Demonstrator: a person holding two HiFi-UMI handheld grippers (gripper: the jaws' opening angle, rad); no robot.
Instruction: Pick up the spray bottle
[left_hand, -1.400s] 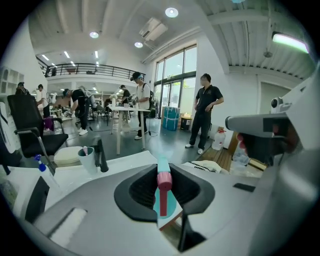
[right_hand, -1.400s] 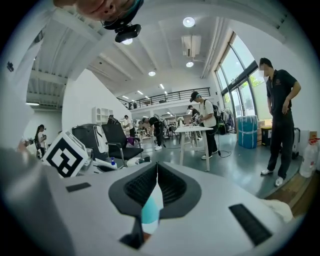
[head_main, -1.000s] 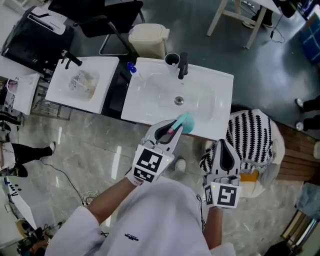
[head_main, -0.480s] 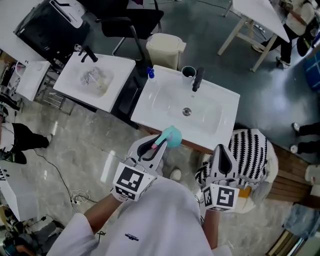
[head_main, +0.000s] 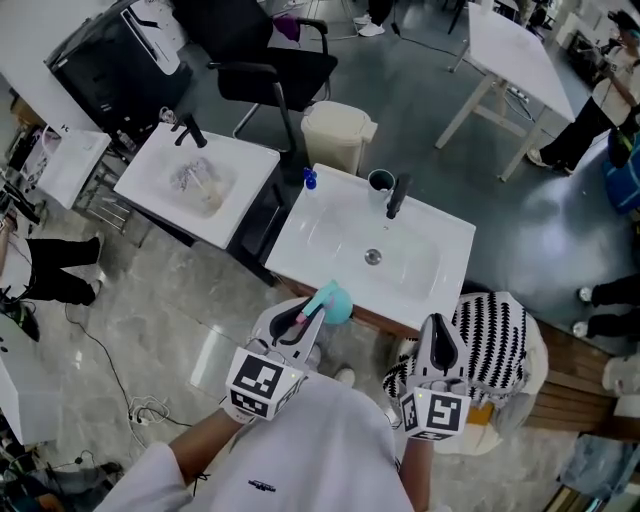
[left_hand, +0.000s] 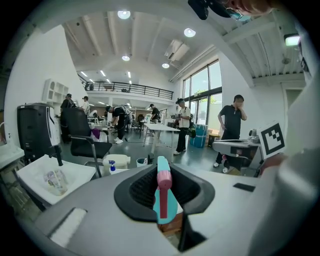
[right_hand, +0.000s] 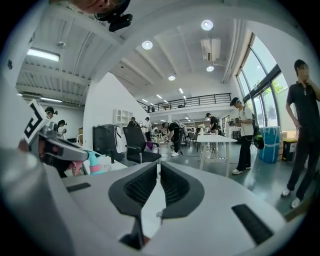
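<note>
Head view: we see the left gripper (head_main: 303, 320) pinching the teal spray bottle (head_main: 335, 300) at lower centre, just in front of the sink (head_main: 330, 235). We judge it lifted. The right gripper (head_main: 437, 332), lower right, has its jaws nearly together and empty, not needed.

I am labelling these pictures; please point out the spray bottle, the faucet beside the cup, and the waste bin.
spray bottle (head_main: 338, 303): head view, on its teal body.
faucet (head_main: 397, 195): head view, on its black upright part.
waste bin (head_main: 338, 128): head view, on its lid.
</note>
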